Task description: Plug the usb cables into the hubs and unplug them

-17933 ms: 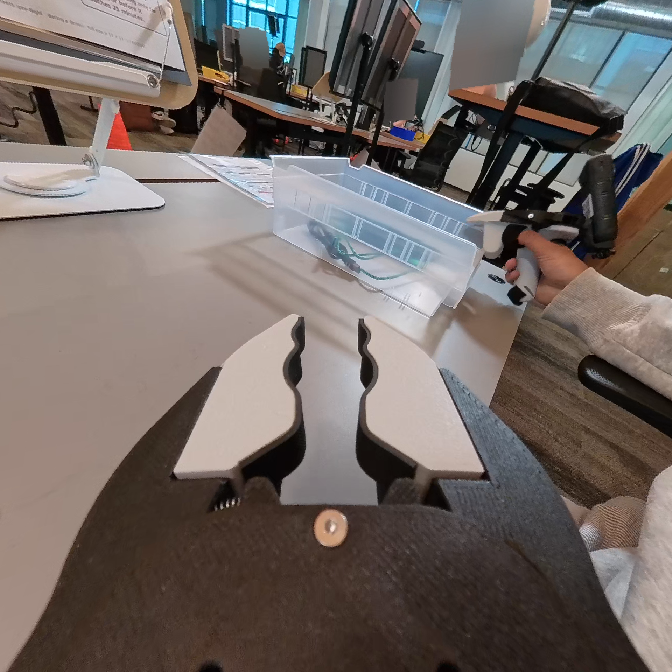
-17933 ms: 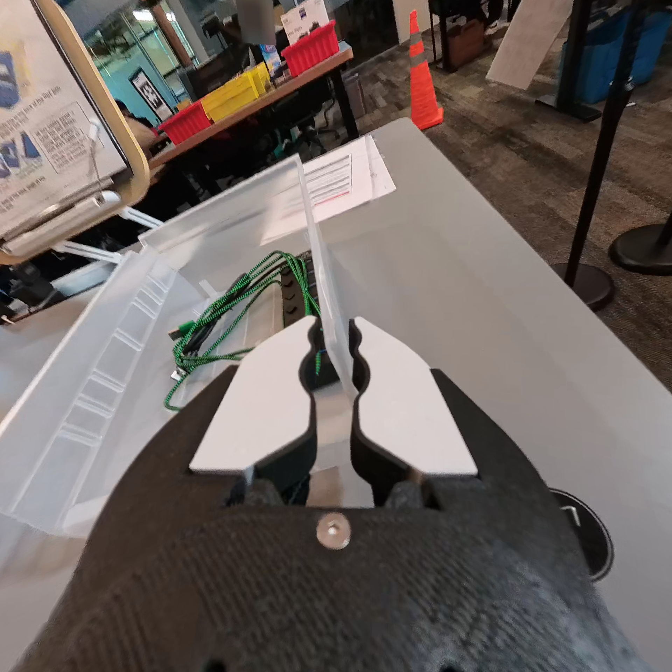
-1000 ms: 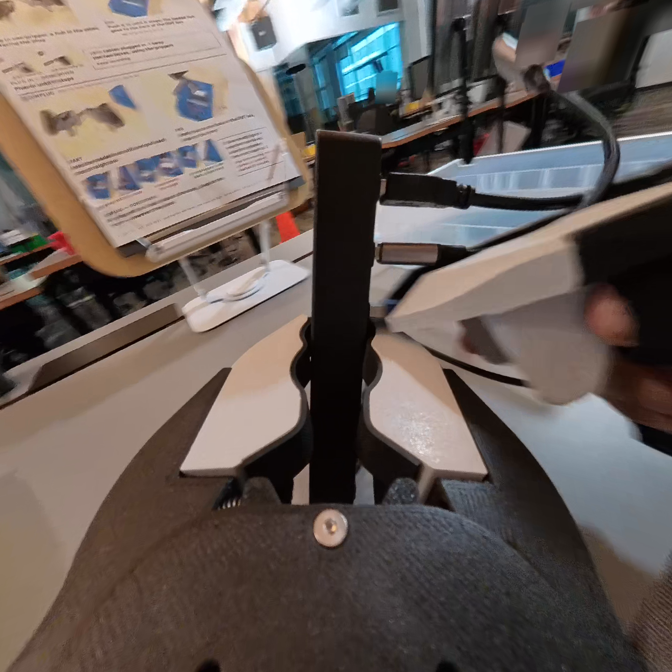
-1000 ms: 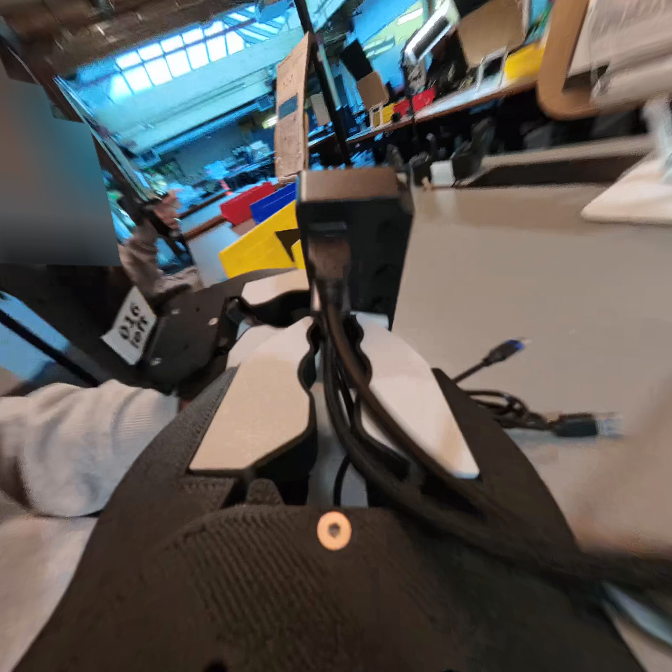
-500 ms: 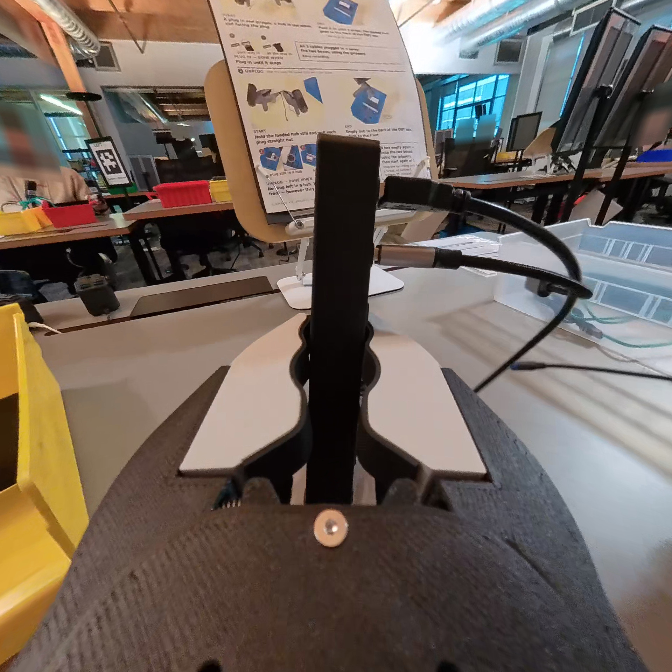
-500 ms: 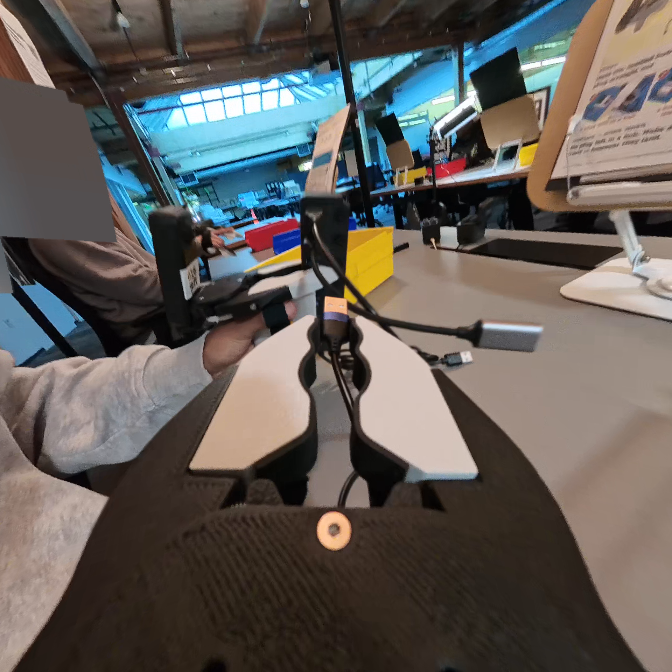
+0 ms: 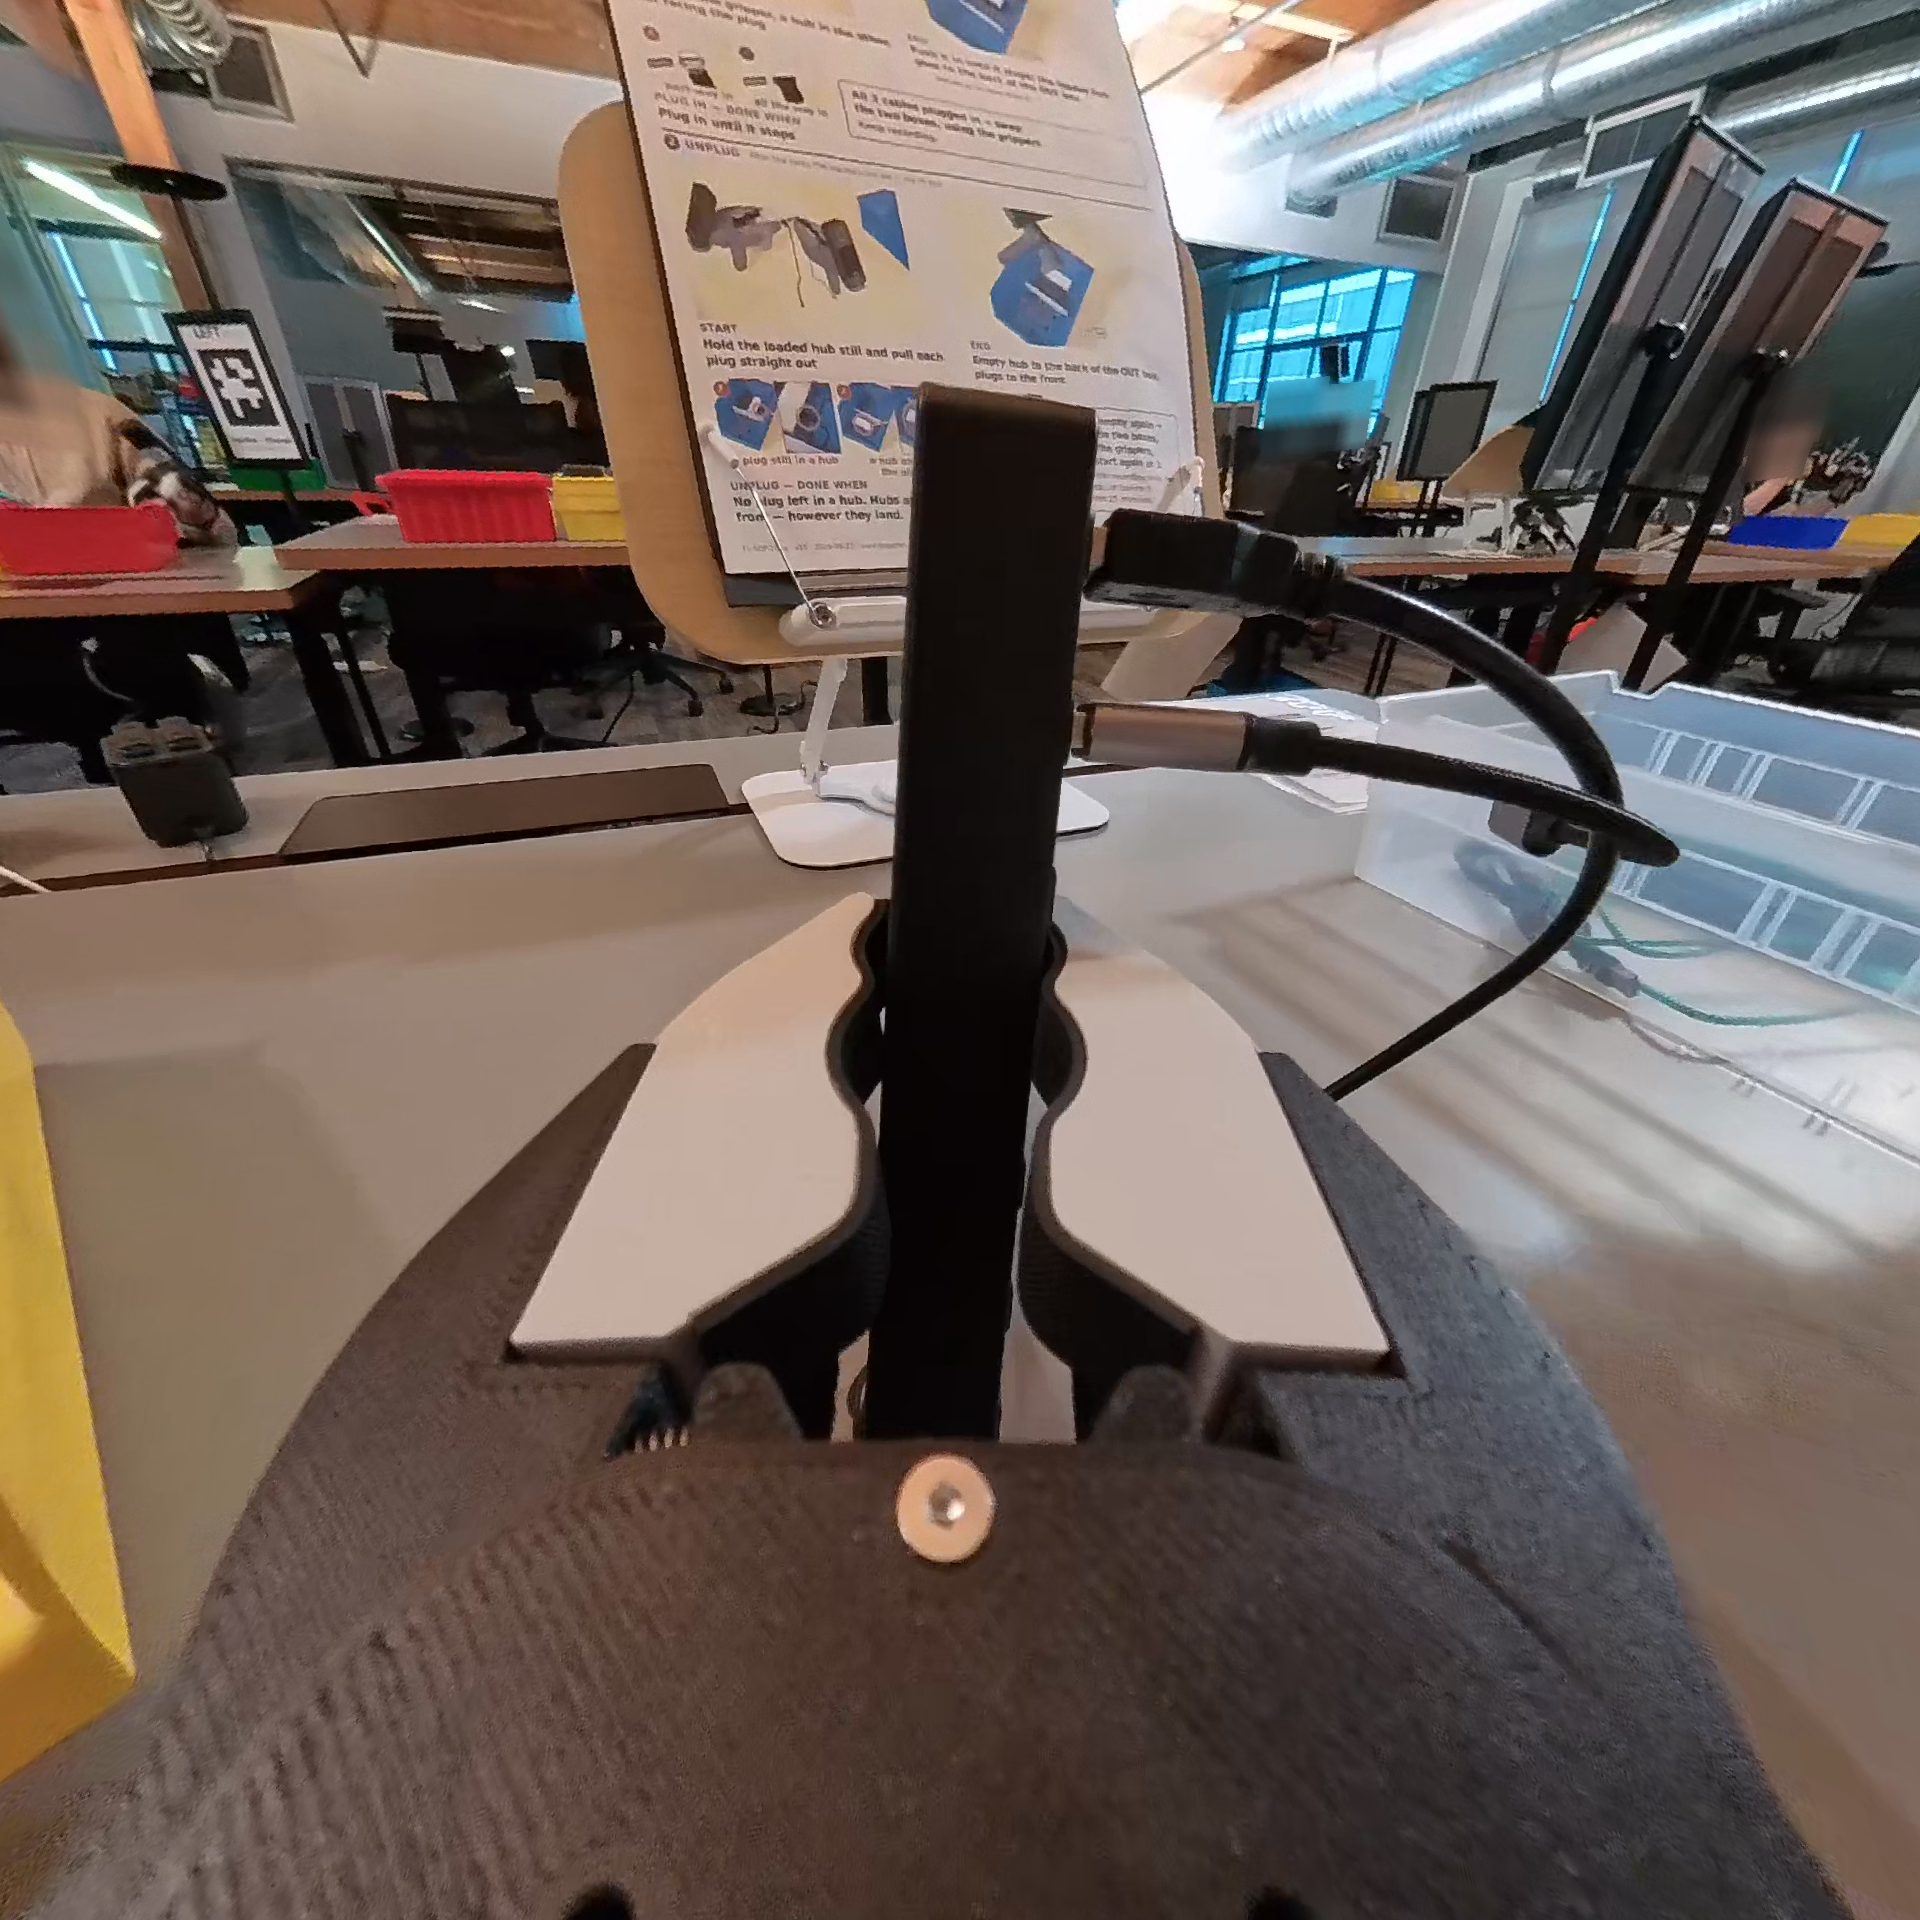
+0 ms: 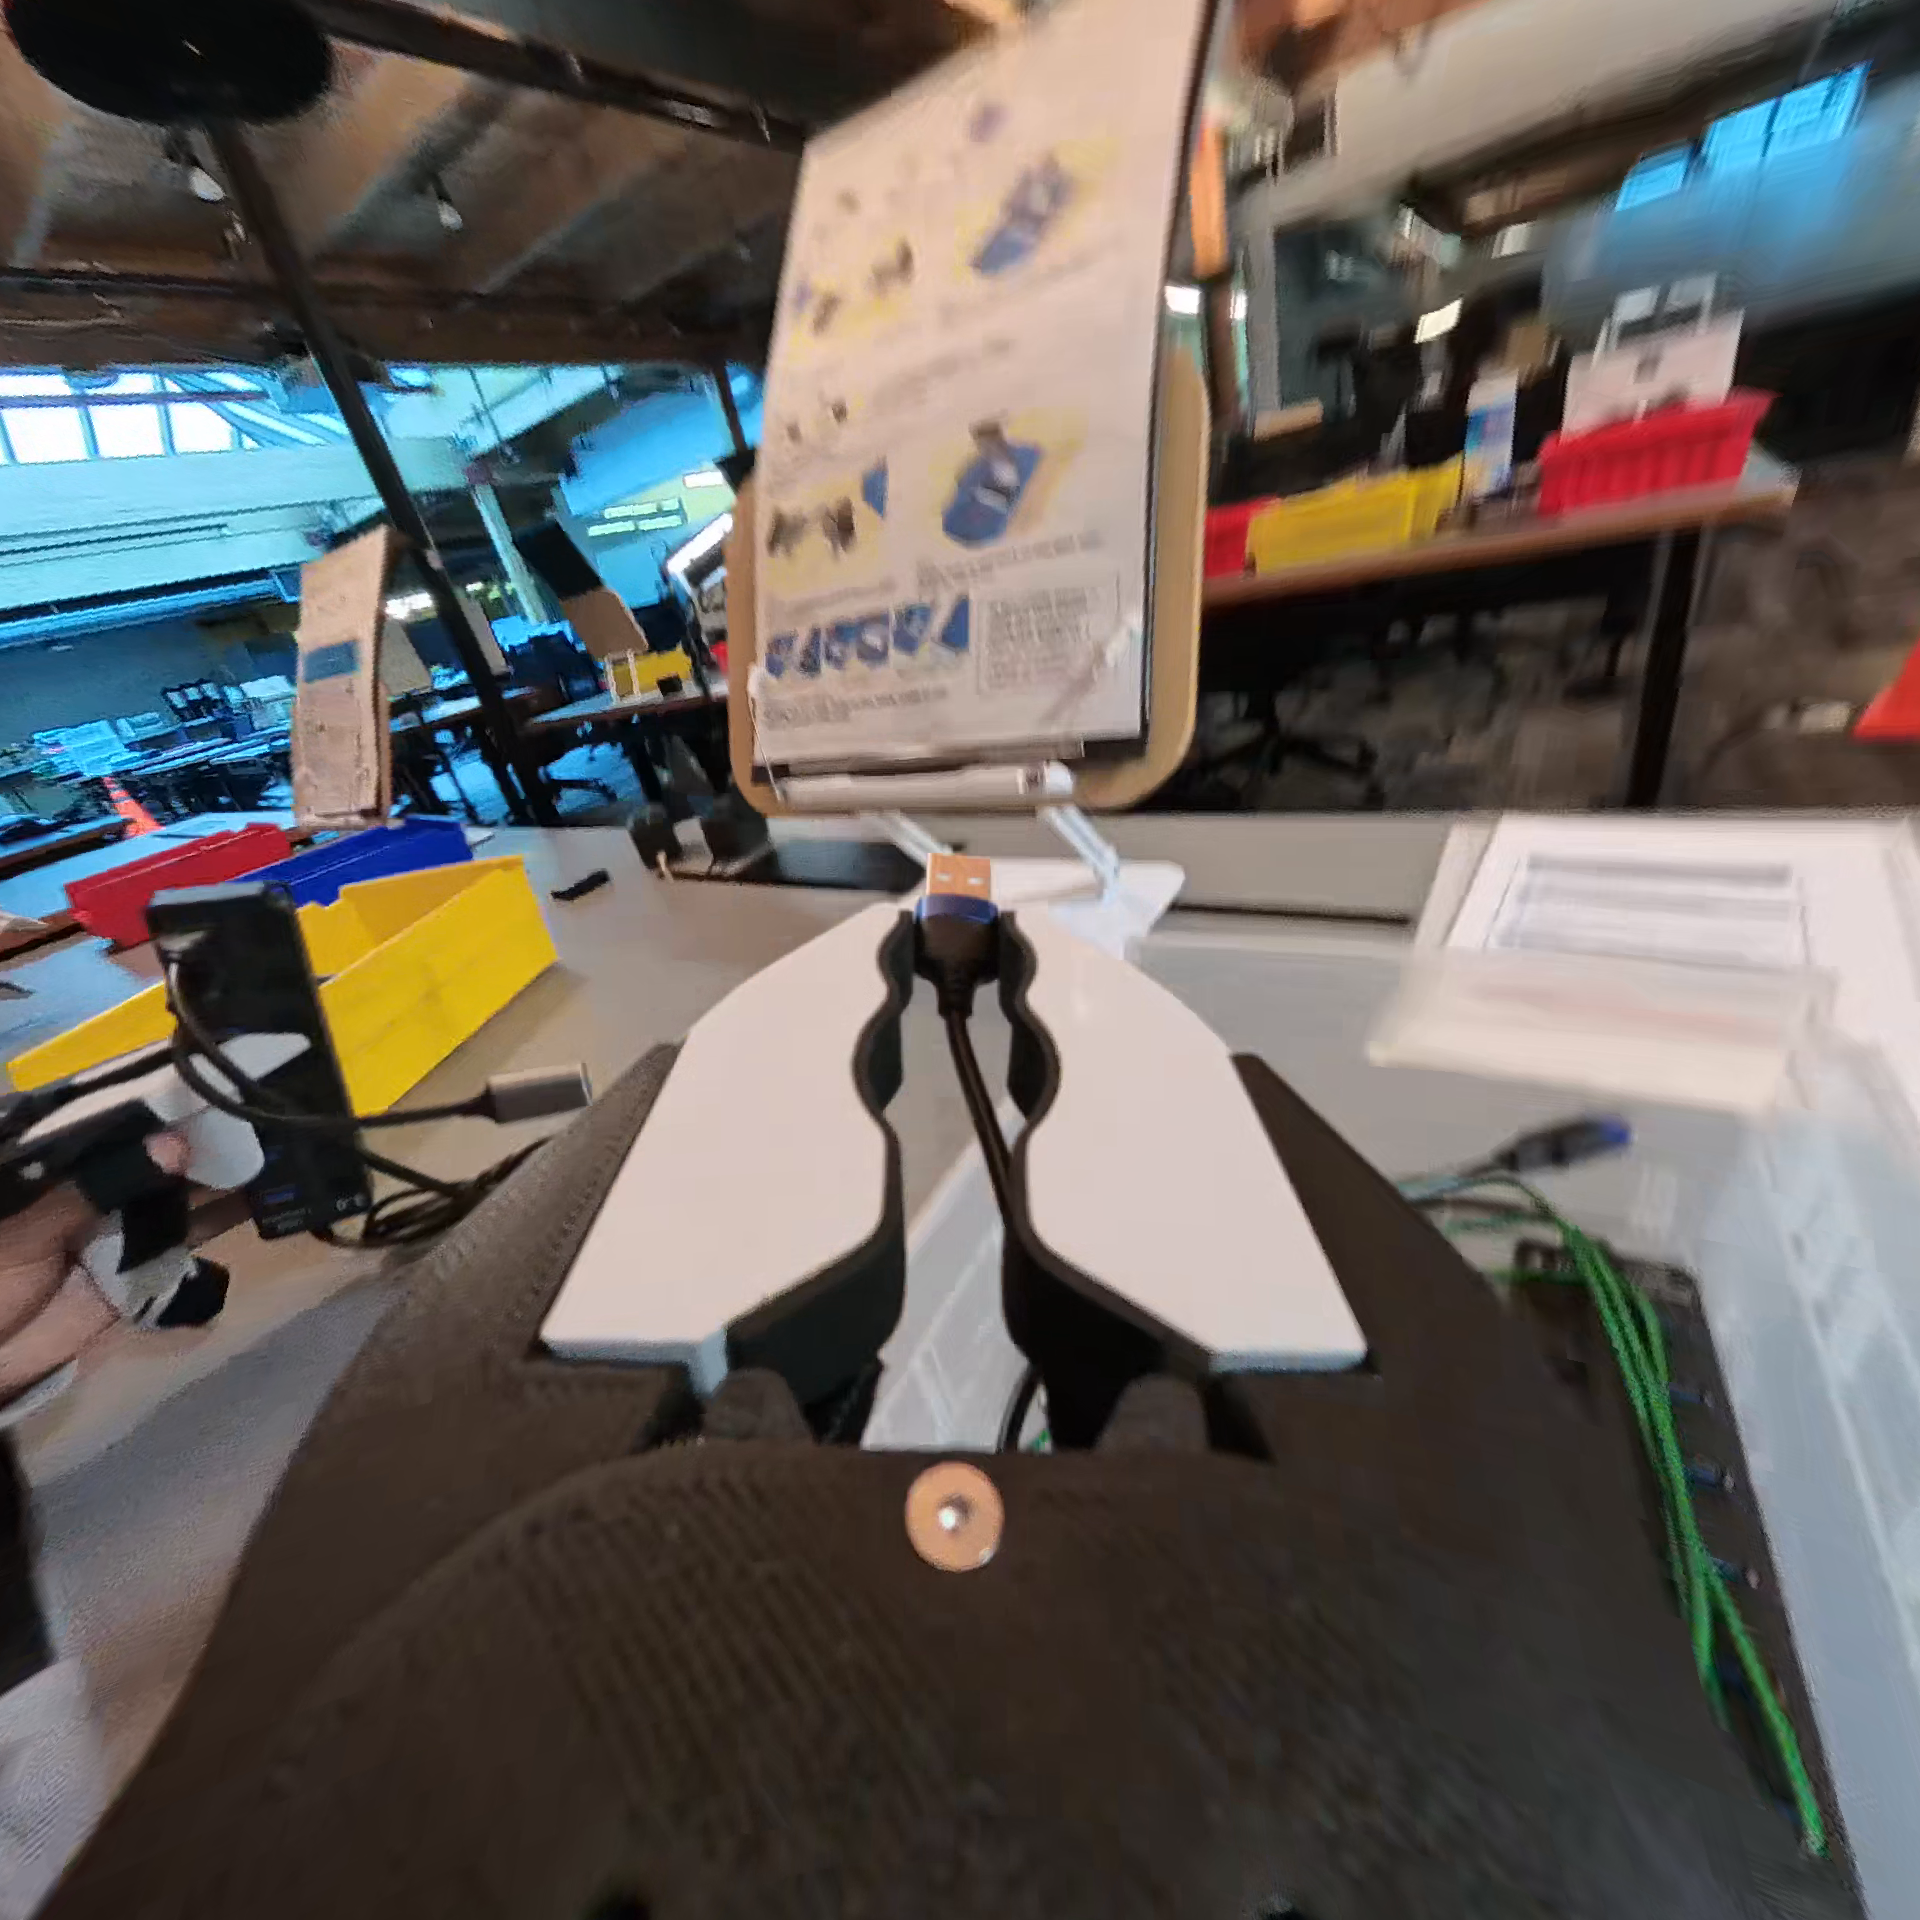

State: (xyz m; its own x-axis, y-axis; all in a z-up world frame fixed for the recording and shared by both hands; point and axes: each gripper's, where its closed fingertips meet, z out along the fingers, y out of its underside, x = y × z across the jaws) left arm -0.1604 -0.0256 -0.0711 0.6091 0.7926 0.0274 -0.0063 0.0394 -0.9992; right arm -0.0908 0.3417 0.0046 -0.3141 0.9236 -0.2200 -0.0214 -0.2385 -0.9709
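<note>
We keep the left tool [image 7: 956, 997] clamped on the upright hub [image 7: 987, 831], right tool [image 8: 958, 961] pinching the freed plug [image 8: 958, 904], pulling the remaining plugs straight out.

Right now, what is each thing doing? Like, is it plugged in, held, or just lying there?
black hub: upright, clamped in the left gripper.
black plug: plugged into the hub.
silver plug: plugged into the hub, below the black one.
blue-collared plug: unplugged, pinched in the right gripper.
green cables: lying loose in the clear bin.
yellow bin: sitting on the table.
</note>
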